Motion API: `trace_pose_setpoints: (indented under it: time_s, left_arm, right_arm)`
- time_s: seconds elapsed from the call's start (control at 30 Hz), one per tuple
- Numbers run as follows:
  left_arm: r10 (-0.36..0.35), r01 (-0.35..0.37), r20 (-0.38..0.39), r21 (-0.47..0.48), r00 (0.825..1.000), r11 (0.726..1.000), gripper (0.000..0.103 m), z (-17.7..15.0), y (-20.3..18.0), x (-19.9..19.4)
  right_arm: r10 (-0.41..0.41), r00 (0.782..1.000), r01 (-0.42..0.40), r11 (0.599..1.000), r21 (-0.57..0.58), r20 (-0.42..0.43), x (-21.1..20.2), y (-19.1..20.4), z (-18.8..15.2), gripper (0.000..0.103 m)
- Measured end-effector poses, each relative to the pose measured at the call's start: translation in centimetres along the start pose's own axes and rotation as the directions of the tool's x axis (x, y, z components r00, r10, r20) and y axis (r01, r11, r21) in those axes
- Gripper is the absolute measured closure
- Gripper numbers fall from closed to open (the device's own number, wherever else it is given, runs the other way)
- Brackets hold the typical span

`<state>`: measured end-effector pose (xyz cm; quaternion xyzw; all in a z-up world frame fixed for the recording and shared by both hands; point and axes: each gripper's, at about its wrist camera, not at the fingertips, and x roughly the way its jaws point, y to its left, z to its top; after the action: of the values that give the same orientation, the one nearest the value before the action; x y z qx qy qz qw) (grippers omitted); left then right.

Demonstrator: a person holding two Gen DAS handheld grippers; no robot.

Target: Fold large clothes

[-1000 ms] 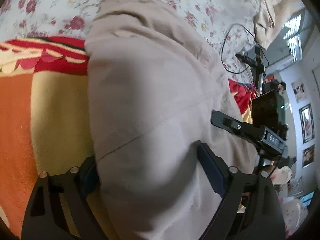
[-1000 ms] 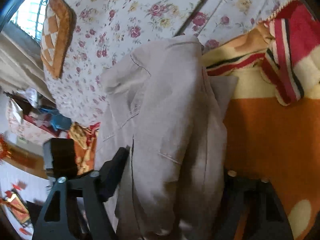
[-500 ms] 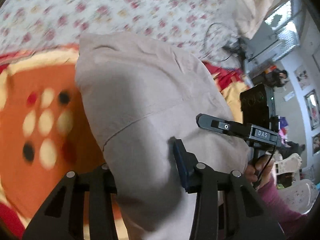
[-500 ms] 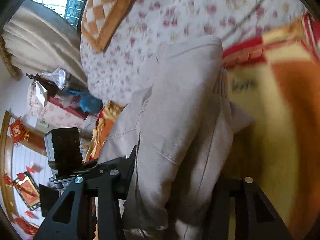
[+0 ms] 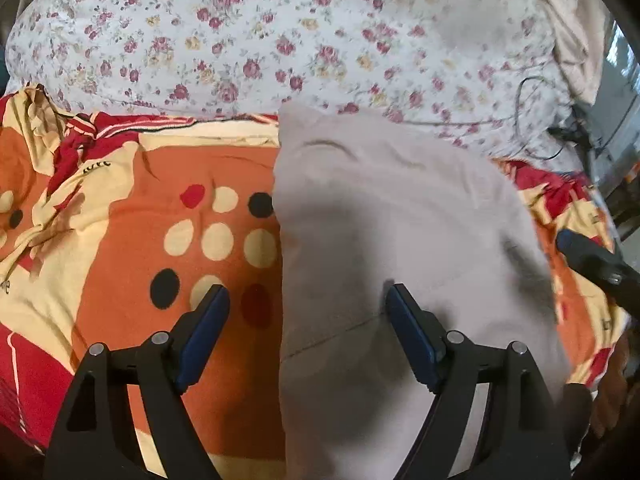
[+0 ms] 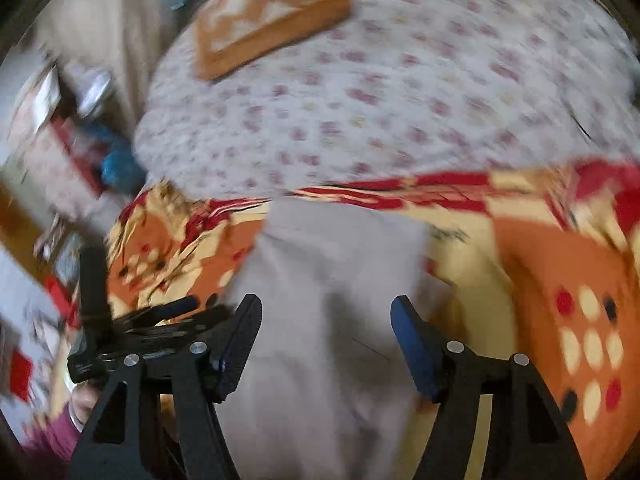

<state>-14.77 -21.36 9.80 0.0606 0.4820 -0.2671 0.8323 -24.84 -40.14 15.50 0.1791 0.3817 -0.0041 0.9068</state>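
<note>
Smooth beige folded garment (image 5: pixel 400 248), rectangular

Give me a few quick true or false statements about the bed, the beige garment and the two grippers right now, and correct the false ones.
1. The beige garment lies on the orange spotted blanket. True.
2. The left gripper is clamped on the garment. False: its jaws are opening and nothing is pinched; the garment's edge lies below the gap.
3. A checkered orange cushion sits on the floral sheet. True.
4. The right gripper holds the cushion. False: its jaws are opening, empty, above the garment.
5. The blanket is plain blue. False: orange, red and cream, with dots.
</note>
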Motion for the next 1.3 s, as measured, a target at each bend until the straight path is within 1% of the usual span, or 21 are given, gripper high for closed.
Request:
trace_pose_setpoints:
  time_s: [0.07,0.1,0.13,0.17,0.2,0.27,0.4,0.47,0.53,0.63,0.7,0.77,0.83,0.9,1.0,1.1,1.2,1.23,1.3]
  left_arm:
    - [0.015,-0.015,0.018,0.006,1.0,1.0,0.022,-0.3,0.0,0.4]
    - [0.022,-0.022,0.028,0.013,0.999,1.0,0.022,-0.6,0.1,0.3]
    - [0.026,-0.027,0.036,0.022,0.999,0.999,0.02,-0.7,0.0,0.3]
    - [0.028,-0.03,0.042,0.038,0.999,0.999,0.02,-0.8,-0.2,0.5]
    - [0.03,-0.033,0.045,0.052,0.999,0.998,0.019,-0.8,-0.3,0.7]
    - [0.039,-0.043,0.055,0.073,0.998,0.996,0.019,-1.0,-0.7,0.7]
    - [0.045,-0.05,0.064,0.08,0.997,0.996,0.019,-1.2,-1.1,0.6]
    - [0.054,-0.06,0.074,0.078,0.996,0.995,0.019,-1.3,-1.1,0.3]
    - [0.058,-0.064,0.075,0.078,0.996,0.995,0.019,-1.4,-1.1,0.2]
    - [0.065,-0.071,0.074,0.074,0.995,0.995,0.019,-1.7,-1.1,-0.2]
    - [0.081,-0.087,0.082,0.069,0.993,0.994,0.019,-2.1,-1.3,-0.5]
    - [0.095,-0.101,0.083,0.068,0.992,0.993,0.019,-2.5,-1.5,-0.9]
    - [0.101,-0.107,0.079,0.072,0.992,0.992,0.019,-2.9,-1.6,-1.3]
    - [0.111,-0.118,0.089,0.077,0.99,0.99,0.019,-3.3,-1.7,-2.1]
    - [0.128,-0.139,0.139,0.074,0.982,0.987,0.019,-3.8,-1.6,-3.8]
    - [0.13,-0.141,0.174,0.051,0.976,0.989,0.019,-4.0,-1.4,-5.2]
    - [0.124,-0.134,0.186,0.043,0.975,0.99,0.019,-4.2,-1.4,-6.3]
    - [0.126,-0.137,0.193,0.044,0.973,0.99,0.019,-4.3,-1.4,-6.6]
    - [0.142,-0.156,0.221,0.047,0.965,0.987,0.019,-4.5,-1.7,-7.3]
  right_arm:
    - [-0.084,0.995,0.083,0.996,-0.024,-0.043,3.1,0.6,-0.2,0.056]
    - [-0.124,0.99,0.123,0.992,-0.019,-0.073,4.9,0.2,-0.4,0.059]
    - [-0.15,0.985,0.149,0.989,-0.014,-0.088,5.9,-0.3,-1.0,0.06]
    - [-0.16,0.982,0.161,0.987,0.0,-0.096,6.3,-1.2,-1.6,0.06]
    - [-0.151,0.983,0.156,0.987,0.039,-0.104,7.0,-2.2,-2.0,0.059]
    - [-0.134,0.987,0.141,0.987,0.072,-0.09,7.0,-3.7,-3.0,0.058]
    - [-0.136,0.986,0.144,0.986,0.083,-0.092,5.9,-4.0,-3.2,0.057]
    - [-0.132,0.988,0.139,0.987,0.087,-0.081,4.4,-3.4,-3.4,0.055]
    - [-0.134,0.989,0.138,0.988,0.069,-0.067,2.6,-2.5,-4.0,0.054]
    - [-0.172,0.983,0.173,0.985,0.018,-0.06,0.7,-1.0,-5.8,0.053]
    - [-0.189,0.978,0.191,0.982,0.006,-0.086,0.8,-0.7,-7.2,0.048]
    - [-0.176,0.978,0.182,0.982,0.042,-0.11,1.7,-1.3,-8.5,0.044]
    - [-0.156,0.981,0.166,0.983,0.082,-0.114,1.7,-1.7,-8.9,0.043]
    - [-0.16,0.981,0.169,0.982,0.081,-0.108,0.8,-1.5,-8.9,0.042]
    - [-0.18,0.982,0.185,0.979,0.087,-0.066,-1.2,-0.9,-8.8,0.042]
    - [-0.197,0.98,0.198,0.976,0.093,-0.024,-2.8,-0.1,-8.4,0.038]
    - [-0.24,0.97,0.238,0.97,0.05,0.027,-3.8,1.3,-7.9,0.034]
    - [-0.25,0.967,0.249,0.968,0.041,0.041,-3.9,1.6,-7.8,0.031]
    - [-0.275,0.958,0.274,0.961,0.024,0.079,-4.4,2.4,-7.6,0.027]
